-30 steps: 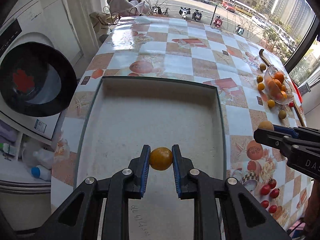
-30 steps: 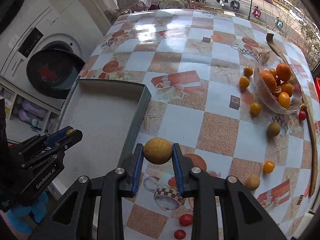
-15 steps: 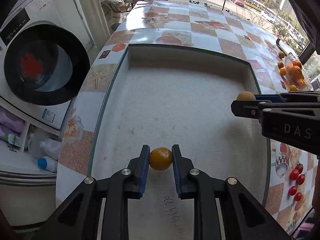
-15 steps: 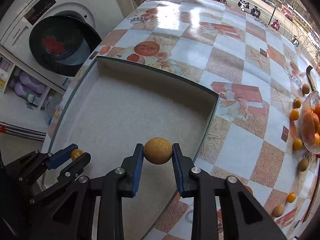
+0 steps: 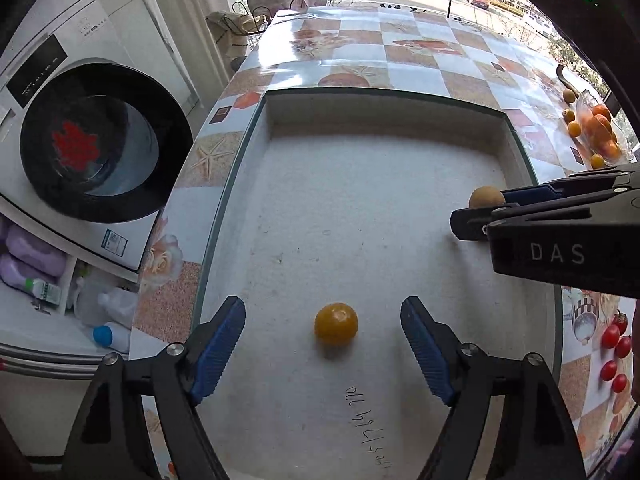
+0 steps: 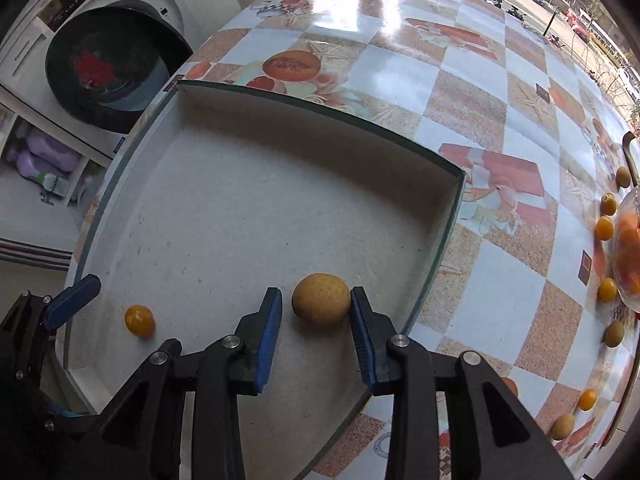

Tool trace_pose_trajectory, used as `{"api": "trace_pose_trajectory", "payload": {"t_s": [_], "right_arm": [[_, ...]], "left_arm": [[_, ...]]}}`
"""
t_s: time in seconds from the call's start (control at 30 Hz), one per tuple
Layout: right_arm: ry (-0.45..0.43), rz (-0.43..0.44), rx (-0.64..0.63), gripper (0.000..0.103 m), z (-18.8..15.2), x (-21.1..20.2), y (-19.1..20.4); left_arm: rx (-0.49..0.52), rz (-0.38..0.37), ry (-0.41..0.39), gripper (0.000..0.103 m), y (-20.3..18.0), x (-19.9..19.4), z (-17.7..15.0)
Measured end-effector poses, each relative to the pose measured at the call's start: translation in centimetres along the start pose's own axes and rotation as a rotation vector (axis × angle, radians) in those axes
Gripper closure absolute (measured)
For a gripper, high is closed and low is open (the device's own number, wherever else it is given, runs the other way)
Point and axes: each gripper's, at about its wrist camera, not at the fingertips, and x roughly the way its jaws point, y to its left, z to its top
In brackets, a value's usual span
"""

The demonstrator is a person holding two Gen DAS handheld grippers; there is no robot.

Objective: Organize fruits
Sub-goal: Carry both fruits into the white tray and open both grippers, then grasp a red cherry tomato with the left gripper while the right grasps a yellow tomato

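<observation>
- The left gripper (image 5: 323, 338), clamped on the orange fruit (image 5: 335, 323) a second ago, now spreads its jaws; the fruit sits freed on the tray (image 5: 384, 98) floor.
- The right gripper (image 6: 316, 320) is opening too, its brown fruit (image 6: 321, 299) between the parting pads, seemingly set down.
- Beyond, loose fruits (image 6: 607, 289) beside a glass bowl (image 6: 630, 240) await sorting; nothing blocks the way.

Both tongs are black plastic linkages with silver pivot screws and ribbed blue pads (image 5: 218, 344); the right tongs (image 5: 480, 216) carry white "DAS" lettering.
</observation>
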Motion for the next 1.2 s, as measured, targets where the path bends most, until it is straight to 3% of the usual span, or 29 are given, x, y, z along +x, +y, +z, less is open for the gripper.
{"api": "trace_pose_trajectory", "payload": {"t_s": [0.2,0.63,0.83,1.2], "right_arm": [[-0.044,0.028,-0.01,0.02,0.3,-1.5,1.0],[-0.087,-0.011,0.099,0.02,-1.1,-5.8,-3.9],[-0.084,-0.048,0.224,0.02,-4.9,-7.6,-9.7],[-0.031,-0.176,0.521,0.02,-14.8,-8.9,-21.2]], "left_arm": [[0.004,0.004,0.021,0.022,0.1,0.0,0.1],[0.078,0.003,-0.002,0.022,-3.2,-1.9,1.3],[0.129,-0.034,-0.028,0.022,-6.8,-3.3,2.3],[0.252,-0.188,-0.022,0.022,-15.6,-5.1,2.6]]}}
